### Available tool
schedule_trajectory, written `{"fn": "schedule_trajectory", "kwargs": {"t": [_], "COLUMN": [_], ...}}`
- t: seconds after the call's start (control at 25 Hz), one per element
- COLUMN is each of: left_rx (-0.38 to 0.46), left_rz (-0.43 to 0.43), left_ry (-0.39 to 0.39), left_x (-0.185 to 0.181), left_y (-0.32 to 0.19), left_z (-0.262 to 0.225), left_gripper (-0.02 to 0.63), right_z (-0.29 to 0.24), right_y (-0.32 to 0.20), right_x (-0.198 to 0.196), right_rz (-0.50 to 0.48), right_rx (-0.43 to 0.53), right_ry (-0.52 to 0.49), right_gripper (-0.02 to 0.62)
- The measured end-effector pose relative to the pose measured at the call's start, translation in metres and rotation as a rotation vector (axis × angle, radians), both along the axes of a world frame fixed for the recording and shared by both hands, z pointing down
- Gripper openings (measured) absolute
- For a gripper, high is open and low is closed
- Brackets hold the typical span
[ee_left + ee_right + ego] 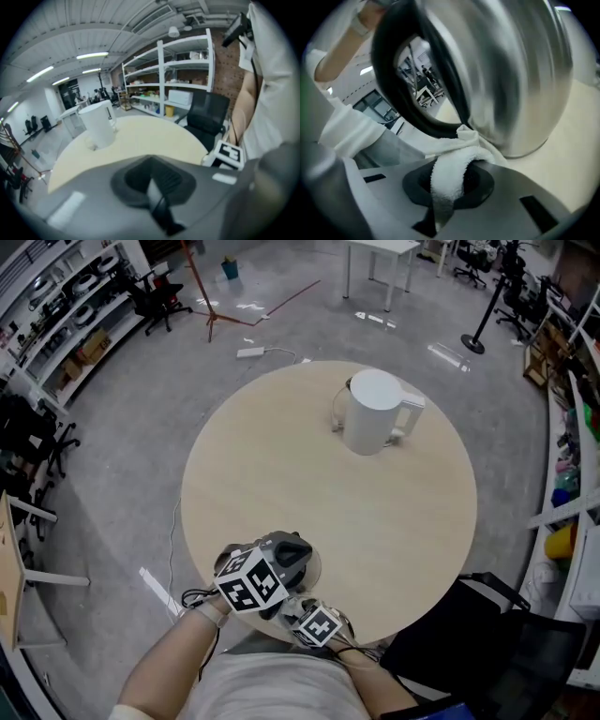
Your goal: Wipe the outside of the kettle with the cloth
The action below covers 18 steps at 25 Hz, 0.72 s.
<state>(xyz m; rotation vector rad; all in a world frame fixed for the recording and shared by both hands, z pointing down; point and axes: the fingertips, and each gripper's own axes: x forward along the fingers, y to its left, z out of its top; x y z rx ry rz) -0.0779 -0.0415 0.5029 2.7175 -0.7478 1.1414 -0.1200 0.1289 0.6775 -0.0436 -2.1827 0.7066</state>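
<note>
At the near edge of the round desk point(281, 456), right in front of the person, stands the steel kettle point(511, 70). It is upright on its base, long axis vertical, and fills most of the right gripper view. Its black loop handle point(401, 93) faces that camera, to the left of the body.

One white cloth point(464, 154) is pinched in the right hand-held gripper point(445, 201). A rolled terry fold runs up out of the jaws, and the free end lies against the kettle's lower wall, where the handle meets the body.

The left hand-held gripper point(157, 197) looks away across the desk. Its jaws are pressed together with nothing seen between them. In the head view the two marker cubes sit close together and hide much of the steel kettle.

By count there are two kettles, one cloth, two hand-held grippers and one desk. The second, a white kettle point(373, 413), stands upright at the far side of the desk, well apart from the first, with its handle to the right and a cord point(336, 409) looping at its left. The desktop between the two kettles is bare.

A black chair point(487, 624) stands just beside the desk's near right edge, and white shelves point(187, 75) line the wall beyond it.
</note>
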Motion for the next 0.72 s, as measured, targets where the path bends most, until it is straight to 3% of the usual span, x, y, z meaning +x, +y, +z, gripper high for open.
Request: {"fn": "schedule_trajectory", "kwargs": {"t": [0.04,0.12,0.16,0.24,0.32,0.4,0.48,0.56,0.64,0.72], "left_rx": [0.003,0.008,0.001,-0.032,-0.119,-0.261,-0.384,-0.494,-0.622,-0.711], "left_rz": [-0.013,-0.095,-0.187,-0.458,-0.726,-0.886,-0.990,-1.153,-1.370,-1.507], "left_ry": [0.019,0.128,0.218,0.455,0.721,0.907,1.012,1.156,1.397,1.602], "left_x": [0.000,-0.011,-0.026,-0.077,-0.124,-0.136,-0.125,-0.122,-0.121,-0.105], "left_y": [-0.002,-0.008,-0.012,-0.011,0.008,0.042,0.076,0.102,0.119,0.122], "left_z": [-0.001,-0.012,-0.020,-0.033,-0.025,0.006,0.042,0.072,0.094,0.106], "left_gripper": [-0.003,-0.003,-0.003,-0.003,-0.003,-0.003,-0.003,-0.003,-0.003,-0.005], "right_z": [-0.010,-0.065,-0.098,-0.162,-0.211,-0.233,-0.227,-0.202,-0.184,-0.191], "right_y": [-0.005,-0.033,-0.053,-0.098,-0.136,-0.169,-0.197,-0.206,-0.202,-0.197], "right_x": [0.005,0.021,0.034,0.060,0.063,0.044,0.015,-0.019,-0.036,-0.034], "right_rz": [0.033,0.215,0.332,0.530,0.598,0.577,0.510,0.403,0.332,0.292], "right_rx": [-0.013,-0.085,-0.110,-0.109,-0.051,0.048,0.140,0.172,0.189,0.238], "right_ry": [-0.030,-0.229,-0.345,-0.544,-0.643,-0.587,-0.420,-0.225,-0.100,-0.077], "right_gripper": [0.046,0.046,0.046,0.046,0.046,0.046,0.048,0.048,0.048,0.048]}}
